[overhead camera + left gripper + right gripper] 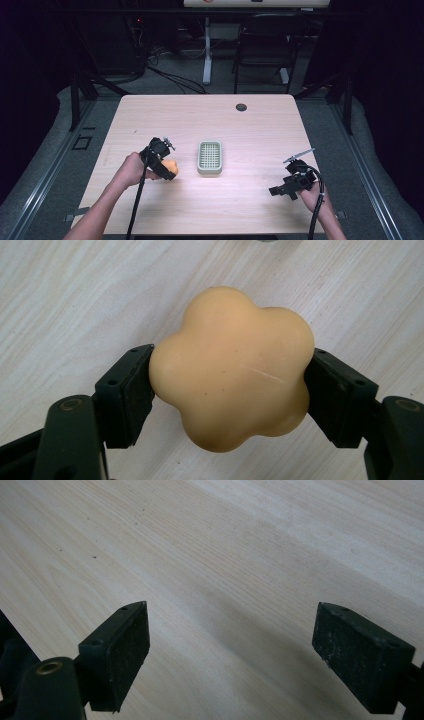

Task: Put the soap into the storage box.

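Between the left hand-held gripper's (231, 385) clamped jaws sits the orange lobed soap (232, 367).

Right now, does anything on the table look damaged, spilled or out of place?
Nothing is spilled or askew. The one flaw is a thin scratch across the orange flower-shaped soap, which the left gripper clamps on both sides. The slotted tray sits squarely on the table, and the right gripper is open over bare wood.

The left tongs (230, 385) clamp a peach-coloured, flower-lobed soft ball (232, 367) — one black pad pressed into each of its sides — with the pale wood-grain table (75, 295) spread behind the ball.
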A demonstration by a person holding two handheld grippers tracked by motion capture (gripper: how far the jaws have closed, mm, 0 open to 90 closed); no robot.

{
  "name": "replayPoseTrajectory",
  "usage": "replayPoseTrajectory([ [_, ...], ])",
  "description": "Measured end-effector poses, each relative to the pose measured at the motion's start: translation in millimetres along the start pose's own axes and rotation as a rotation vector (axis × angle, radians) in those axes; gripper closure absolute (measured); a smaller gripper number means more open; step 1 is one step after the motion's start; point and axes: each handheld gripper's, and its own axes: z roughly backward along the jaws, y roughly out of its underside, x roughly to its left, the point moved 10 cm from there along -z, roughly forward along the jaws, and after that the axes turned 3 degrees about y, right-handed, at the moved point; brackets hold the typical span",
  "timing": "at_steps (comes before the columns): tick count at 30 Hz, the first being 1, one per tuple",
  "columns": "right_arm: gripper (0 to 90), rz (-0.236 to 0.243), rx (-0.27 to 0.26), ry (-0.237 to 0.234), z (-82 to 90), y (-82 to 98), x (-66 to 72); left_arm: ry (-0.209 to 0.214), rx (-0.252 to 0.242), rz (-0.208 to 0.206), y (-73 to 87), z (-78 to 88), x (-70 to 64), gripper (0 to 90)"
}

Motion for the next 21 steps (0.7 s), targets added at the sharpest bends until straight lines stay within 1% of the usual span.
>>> replayPoseTrajectory([
  [7,15.1,0.000,-0.002,-0.007,-0.4,-0.2,0.8,-0.006,0.002,-0.006,-5.7,3.9,4.5,26.5],
  [9,15.1,0.001,0.002,0.001,0.0,0.2,-0.1,-0.004,0.001,-0.003,-7.4,4.9,5.3,26.4],
  [12,15.1,0.000,-0.002,-0.008,-0.5,-0.1,0.7,-0.005,0.001,-0.003,-9.8,5.5,6.5,26.4],
  [21,15.1,-0.003,-0.003,-0.008,-0.7,-0.1,0.8,0.001,0.003,-0.005,-16.6,5.9,8.0,26.4],
])
